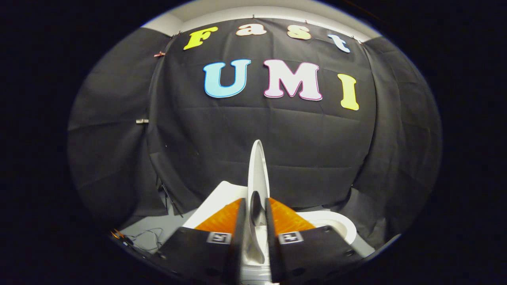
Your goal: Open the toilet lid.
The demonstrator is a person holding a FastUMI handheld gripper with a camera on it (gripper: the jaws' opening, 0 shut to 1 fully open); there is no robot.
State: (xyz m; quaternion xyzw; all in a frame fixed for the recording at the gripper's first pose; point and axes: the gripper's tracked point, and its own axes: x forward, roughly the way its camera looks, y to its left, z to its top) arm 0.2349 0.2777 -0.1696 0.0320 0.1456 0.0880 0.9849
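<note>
White porcelain-look plastic right at your fingertips: your gripper (255, 215) has its two fingers drawn close together with the toilet lid (258, 174) standing edge-on in the narrow gap, both fingers pressing against its faces, so you've got it pinched. Each finger carries a square marker tag (218, 237) on its near block, one either side of the lid. From between your fingers the lid rises upright, a thin pale blade seen from its rim. Just past the fingers to the right, the toilet bowl's rim (340, 225) curves round, open to view; on the left a flat white slab of the toilet (222, 196) slopes away. Down left, thin cables (148, 237) lie on the grey floor (152, 227). Beyond it all hangs the black cloth wall (206, 134).
</note>
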